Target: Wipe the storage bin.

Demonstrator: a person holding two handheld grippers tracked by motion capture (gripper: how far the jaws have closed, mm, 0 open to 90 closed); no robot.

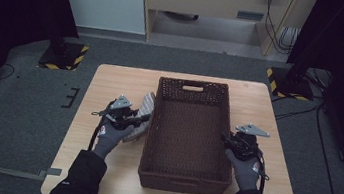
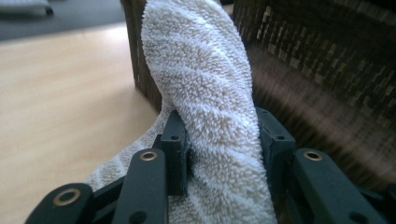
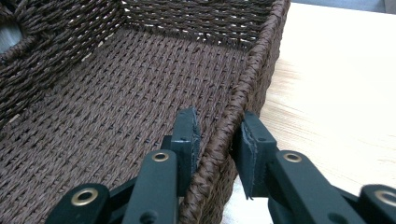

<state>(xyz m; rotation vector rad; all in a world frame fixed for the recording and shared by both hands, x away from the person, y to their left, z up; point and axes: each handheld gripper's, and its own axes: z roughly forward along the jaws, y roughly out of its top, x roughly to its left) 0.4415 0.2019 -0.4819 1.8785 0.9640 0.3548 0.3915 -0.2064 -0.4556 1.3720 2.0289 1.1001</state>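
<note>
A folded beige-and-white terry towel (image 1: 141, 114) (image 2: 205, 88) stands on its edge against the outside of the left wall of a dark brown wicker basket (image 1: 193, 83) (image 2: 327, 60). My left gripper (image 1: 144, 119) (image 2: 222, 133) is shut on the towel, with both pads sunk into the pile. My right gripper (image 1: 226, 136) (image 3: 218, 129) straddles the basket's right wall (image 3: 243, 88), one jaw inside and one outside. Its pads press on the braided rim. Nothing lies inside the basket (image 3: 116, 93).
The basket stands in the middle of a light wooden table (image 1: 111, 81), its handle cut-out at the far end. Bare tabletop runs along both long sides. Beyond the table are grey carpet, two black stands with striped bases (image 1: 63, 55) and cables (image 1: 288, 39).
</note>
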